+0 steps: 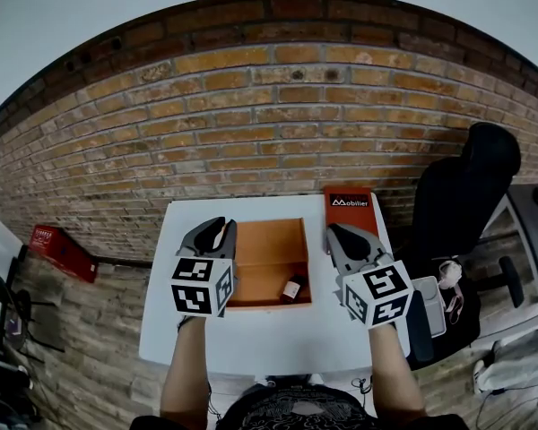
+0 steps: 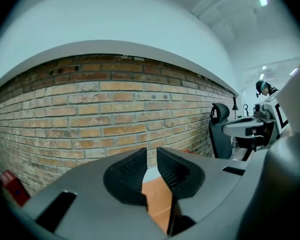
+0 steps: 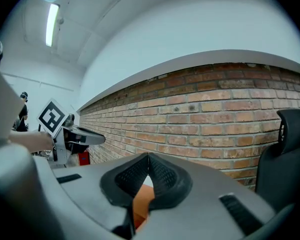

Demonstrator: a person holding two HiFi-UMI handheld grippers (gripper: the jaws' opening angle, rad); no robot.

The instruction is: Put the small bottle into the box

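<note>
Now the small bottle lies inside the orange box, in its near right corner. Just left of the box hangs the left gripper, jaws a narrow gap apart with nothing between them. Just right of the box hangs the right gripper, its empty jaws pressed together at the tips. Under the box is the white counter.

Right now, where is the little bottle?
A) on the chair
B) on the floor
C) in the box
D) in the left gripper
C: the bottle lies inside the box, by its near right corner.
</note>
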